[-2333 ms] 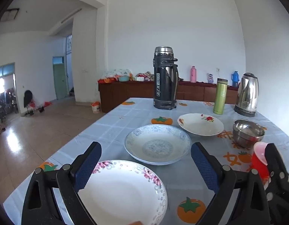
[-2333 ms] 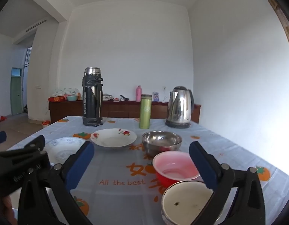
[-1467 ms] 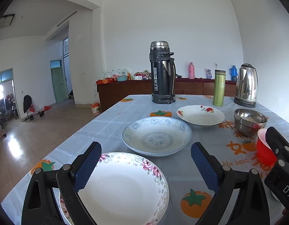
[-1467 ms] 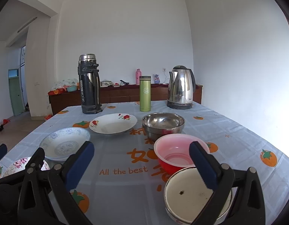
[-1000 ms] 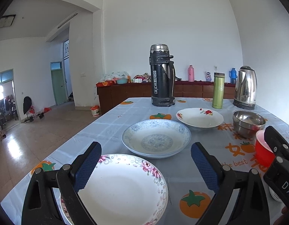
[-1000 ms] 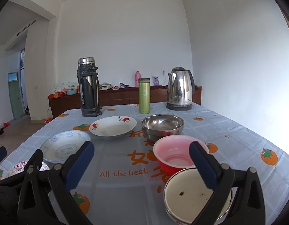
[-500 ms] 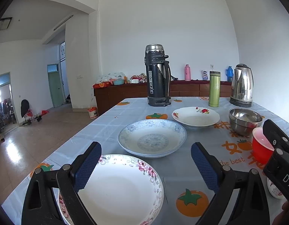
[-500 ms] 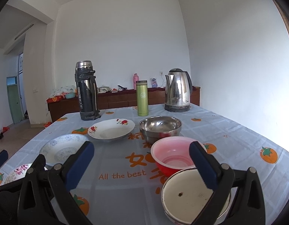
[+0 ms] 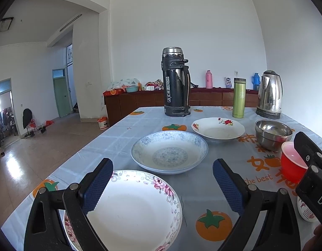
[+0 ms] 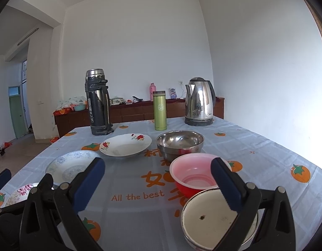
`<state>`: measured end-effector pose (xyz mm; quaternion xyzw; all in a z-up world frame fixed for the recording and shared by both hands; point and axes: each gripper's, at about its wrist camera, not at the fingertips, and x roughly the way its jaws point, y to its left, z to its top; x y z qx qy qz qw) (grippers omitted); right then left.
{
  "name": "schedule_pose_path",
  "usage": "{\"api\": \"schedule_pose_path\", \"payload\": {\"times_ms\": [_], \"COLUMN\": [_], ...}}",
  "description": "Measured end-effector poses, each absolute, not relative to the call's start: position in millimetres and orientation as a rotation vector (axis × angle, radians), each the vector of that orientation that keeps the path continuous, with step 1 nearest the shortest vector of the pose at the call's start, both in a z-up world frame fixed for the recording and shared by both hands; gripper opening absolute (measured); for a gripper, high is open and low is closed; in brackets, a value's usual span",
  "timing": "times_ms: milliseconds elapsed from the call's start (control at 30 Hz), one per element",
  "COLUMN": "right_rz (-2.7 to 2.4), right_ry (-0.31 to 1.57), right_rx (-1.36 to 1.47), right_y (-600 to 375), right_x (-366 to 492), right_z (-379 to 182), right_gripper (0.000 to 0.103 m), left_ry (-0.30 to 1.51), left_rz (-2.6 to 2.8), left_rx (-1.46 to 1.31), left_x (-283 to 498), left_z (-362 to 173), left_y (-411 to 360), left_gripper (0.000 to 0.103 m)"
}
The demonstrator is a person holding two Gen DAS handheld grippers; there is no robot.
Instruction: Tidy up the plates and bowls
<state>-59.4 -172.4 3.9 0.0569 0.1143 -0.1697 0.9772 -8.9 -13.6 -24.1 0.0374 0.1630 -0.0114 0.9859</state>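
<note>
Three plates lie in a diagonal row: a pink-flowered plate (image 9: 131, 211) nearest, a blue-patterned plate (image 9: 169, 151) behind it, a red-flowered white plate (image 9: 218, 128) farther back. My left gripper (image 9: 163, 182) hovers open above the pink-flowered plate's far rim. On the right sit a steel bowl (image 10: 179, 143), a red bowl (image 10: 194, 176) and a white enamel bowl (image 10: 217, 217). My right gripper (image 10: 157, 183) hangs open over the tablecloth, its right finger above the enamel bowl's rim.
At the table's far end stand a black thermos (image 9: 176, 82), a green flask (image 10: 159, 110) and a steel kettle (image 10: 199, 102). The table (image 10: 265, 152) has a pale blue cloth with orange prints. A wooden sideboard runs along the back wall; open floor lies to the left.
Both grippers have drifted slightly, shifting the views a little. Both stay open and no dish has moved.
</note>
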Motion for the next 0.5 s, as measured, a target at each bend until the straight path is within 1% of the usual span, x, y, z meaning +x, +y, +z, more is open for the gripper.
{"api": "schedule_pose_path", "payload": {"times_ms": [500], "right_rz": [-0.340], "right_ry": [0.236], "right_rx": [0.114], "right_y": [-172.9], "right_x": [-58.6], "right_z": [4.5], "right_gripper": [0.103], "left_ry": [0.336], "left_rz": [-0.023], "left_rx": [0.072], "left_x": [-8.3], "left_z": [-24.8], "left_y": [-13.2], "left_gripper": [0.098]}}
